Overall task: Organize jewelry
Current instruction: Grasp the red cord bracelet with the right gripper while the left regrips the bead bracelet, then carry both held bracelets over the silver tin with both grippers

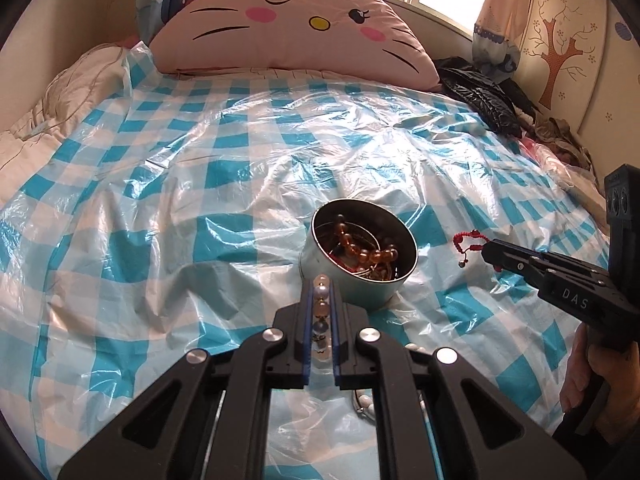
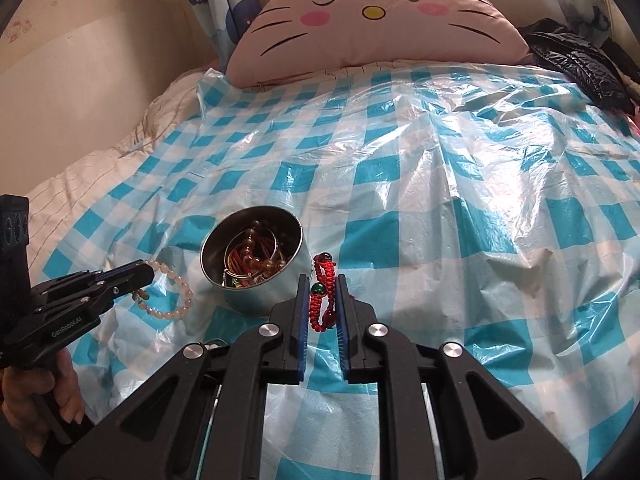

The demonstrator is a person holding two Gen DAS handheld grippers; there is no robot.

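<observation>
A round metal tin (image 1: 362, 248) (image 2: 256, 256) stands on the checked plastic sheet, holding amber bead bracelets and thin rings. My left gripper (image 1: 322, 280) is shut on a pale bead bracelet (image 1: 322, 294), lifted just in front of the tin. From the right wrist view, the left gripper (image 2: 138, 274) sits left of the tin with the pale bracelet (image 2: 178, 294) hanging as a loop from its tips. My right gripper (image 2: 322, 280) is shut on a red woven bracelet (image 2: 320, 300) with a green bead, right of the tin. The left wrist view shows the right gripper (image 1: 490, 250) with the red bracelet (image 1: 468, 240) dangling.
The blue-and-white checked sheet (image 1: 240, 160) covers a bed. A pink cat-face cushion (image 1: 296, 28) leans at the head. Black clothing (image 1: 476, 96) lies at the back right. More white beads (image 1: 366, 400) lie under my left gripper. A hand (image 2: 60, 392) grips the left handle.
</observation>
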